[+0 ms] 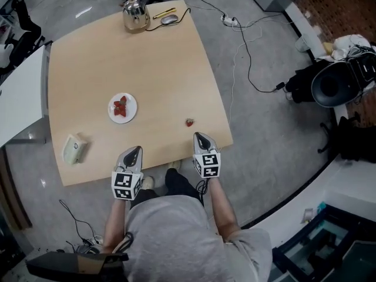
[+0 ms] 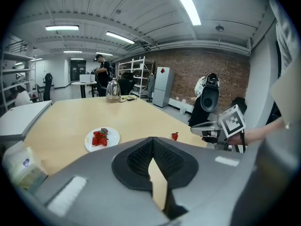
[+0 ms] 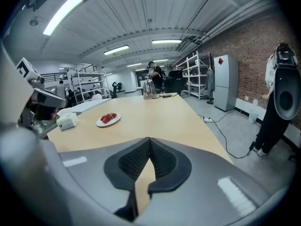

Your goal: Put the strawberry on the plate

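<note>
Tabletop [image 1: 147, 69]: pale wood-look laminate, smooth, matte, w/ rounded corners and a bowed right edge. Plate [image 1: 130, 115]: small, round, white, glossy, carrying a cluster of red berries [image 1: 120, 107] w/ green bits.

Strawberry [image 1: 189, 123]: single, small, red, green cap. It lies on bare tabletop at approx. 4 o'clock from the plate, well apart from it and near the front-right edge.

Right claw [image 1: 200, 136] sits just at 5 o'clock of the strawberry, not touching it. Left claw [image 1: 136, 149] is at 6 o'clock from the plate, over the front edge. Both have smooth grey shells, teardrop-shaped from above, w/ black ribbed pads and a b/w marker cube behind. On each the tips are pressed together, nothing pinched; only a sliver of tabletop shows below the tips.

Kettle [image 1: 136, 13]: shiny metal, domed, at 12 o'clock on the far edge. Small box [image 1: 73, 148]: whitish, soft-cornered, at 8 o'clock from the plate.

View diffs:
- Head view gives the whole layout, plus the person's grey top.
- Left claw view shows the strawberry at 2 o'clock off its tips, and the right claw side-on.
- Right claw view shows the plate, box and kettle but not the loose strawberry; its own body covers the near tabletop.
</note>
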A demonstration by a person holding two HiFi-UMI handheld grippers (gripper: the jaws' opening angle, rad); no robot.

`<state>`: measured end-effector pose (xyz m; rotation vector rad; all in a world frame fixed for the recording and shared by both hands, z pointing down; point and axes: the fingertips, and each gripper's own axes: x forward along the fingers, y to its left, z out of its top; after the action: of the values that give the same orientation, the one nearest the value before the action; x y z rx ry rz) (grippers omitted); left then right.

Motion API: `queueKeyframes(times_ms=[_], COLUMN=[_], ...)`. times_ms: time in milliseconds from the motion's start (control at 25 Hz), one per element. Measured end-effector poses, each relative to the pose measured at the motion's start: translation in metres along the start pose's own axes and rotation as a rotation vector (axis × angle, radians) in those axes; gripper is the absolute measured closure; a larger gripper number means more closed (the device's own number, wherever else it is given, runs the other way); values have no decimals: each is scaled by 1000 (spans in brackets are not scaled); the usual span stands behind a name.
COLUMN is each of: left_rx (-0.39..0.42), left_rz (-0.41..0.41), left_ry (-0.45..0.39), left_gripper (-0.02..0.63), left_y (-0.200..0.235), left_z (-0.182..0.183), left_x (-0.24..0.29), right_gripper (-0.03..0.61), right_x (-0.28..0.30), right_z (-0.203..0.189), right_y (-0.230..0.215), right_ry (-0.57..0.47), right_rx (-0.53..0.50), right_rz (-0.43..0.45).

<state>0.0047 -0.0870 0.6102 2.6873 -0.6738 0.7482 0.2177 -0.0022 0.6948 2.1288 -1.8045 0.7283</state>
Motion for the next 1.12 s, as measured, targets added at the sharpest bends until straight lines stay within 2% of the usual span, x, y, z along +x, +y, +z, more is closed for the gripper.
queueKeyframes(times_ms=[400, 600, 960, 1120], left_rx=[-45, -72, -89, -94], left_rz=[82, 111, 150, 157], left_ry=[8, 11, 21, 23], left_gripper=[594, 594, 594, 594], left_y=[6, 11, 19, 19], left_z=[-5, -6, -8, -7], left_x=[-1, -4, -5, -3], right_gripper=[569, 538, 421, 403], right_x=[40, 53, 73, 77], right_z=[-24, -29, -35, -34], right_y=[-10, -16, -15, -16], right_ry=[103, 134, 178, 195], right_rx=[-2, 18, 33, 32], right_rz=[53, 63, 97, 101])
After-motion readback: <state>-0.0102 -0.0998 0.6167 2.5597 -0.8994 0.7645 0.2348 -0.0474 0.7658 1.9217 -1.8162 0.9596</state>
